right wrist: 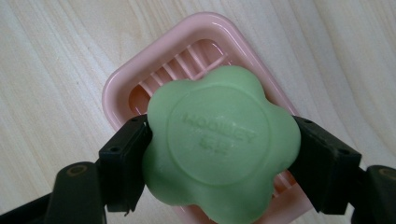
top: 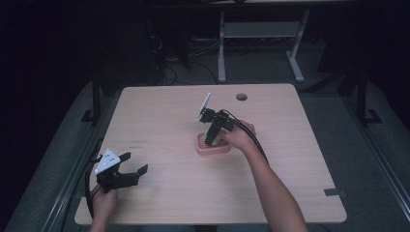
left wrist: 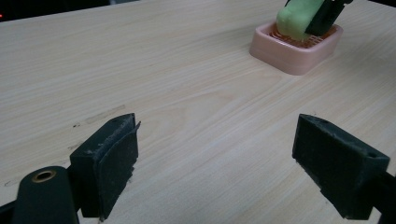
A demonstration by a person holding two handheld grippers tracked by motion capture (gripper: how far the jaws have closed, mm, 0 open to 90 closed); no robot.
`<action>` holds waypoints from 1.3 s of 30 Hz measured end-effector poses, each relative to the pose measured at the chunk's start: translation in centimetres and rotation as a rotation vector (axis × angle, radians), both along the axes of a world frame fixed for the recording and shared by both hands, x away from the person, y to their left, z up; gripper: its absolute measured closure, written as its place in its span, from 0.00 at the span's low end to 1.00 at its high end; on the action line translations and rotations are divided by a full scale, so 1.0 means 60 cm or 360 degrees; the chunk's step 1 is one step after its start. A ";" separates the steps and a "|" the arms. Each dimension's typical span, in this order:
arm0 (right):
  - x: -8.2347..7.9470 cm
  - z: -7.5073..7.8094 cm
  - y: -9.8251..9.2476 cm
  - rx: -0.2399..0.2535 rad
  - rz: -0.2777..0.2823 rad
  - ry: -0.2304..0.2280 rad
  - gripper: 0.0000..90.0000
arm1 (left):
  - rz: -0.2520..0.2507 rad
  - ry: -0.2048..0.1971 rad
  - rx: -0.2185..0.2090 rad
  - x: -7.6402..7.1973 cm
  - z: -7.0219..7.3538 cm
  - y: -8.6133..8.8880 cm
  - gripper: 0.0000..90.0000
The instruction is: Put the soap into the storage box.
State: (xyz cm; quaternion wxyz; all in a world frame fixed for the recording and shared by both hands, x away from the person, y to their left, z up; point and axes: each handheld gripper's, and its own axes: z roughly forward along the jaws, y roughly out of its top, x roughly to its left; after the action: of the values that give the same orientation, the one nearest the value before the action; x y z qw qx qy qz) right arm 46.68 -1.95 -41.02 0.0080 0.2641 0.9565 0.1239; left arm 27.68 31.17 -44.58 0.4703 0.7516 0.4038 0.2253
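At the lower left of the high view, the left gripper (top: 134,164) rests spread wide over the bare counter (top: 159,121). Farther up, at centre frame, the right gripper (top: 211,140) pinches a green soap (right wrist: 219,144) just above the pink soap dish (right wrist: 121,88).

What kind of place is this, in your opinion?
Probably a lab or workshop for recording demonstrations: a plain wooden table in a dark room, cables on the floor behind it, and a metal desk frame beyond.
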 end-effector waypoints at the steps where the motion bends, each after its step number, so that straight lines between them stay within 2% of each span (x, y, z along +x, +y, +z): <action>1: 0.000 0.000 0.000 0.0001 -0.0003 0.0000 0.29 | -0.0002 -0.0001 0.0002 0.000 0.000 0.000 0.16; 14: 0.000 -0.006 0.002 -0.0017 0.0001 -0.0009 0.29 | 0.0001 -0.0003 0.0001 0.000 0.000 0.000 0.16; 27: 0.001 -0.009 0.001 0.0001 -0.0003 0.0001 0.29 | 0.0001 -0.0005 -0.0001 0.000 0.001 0.000 0.16; 39: 0.001 -0.012 -0.002 -0.0023 0.0000 0.0002 0.28 | -0.0002 0.0000 -0.0002 0.002 0.000 -0.001 0.16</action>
State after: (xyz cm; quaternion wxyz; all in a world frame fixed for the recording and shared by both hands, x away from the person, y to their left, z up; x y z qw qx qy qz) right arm 46.74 -2.06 -41.75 0.0094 0.2640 0.9574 0.1168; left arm 27.77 31.12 -44.57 0.4709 0.7516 0.4035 0.2247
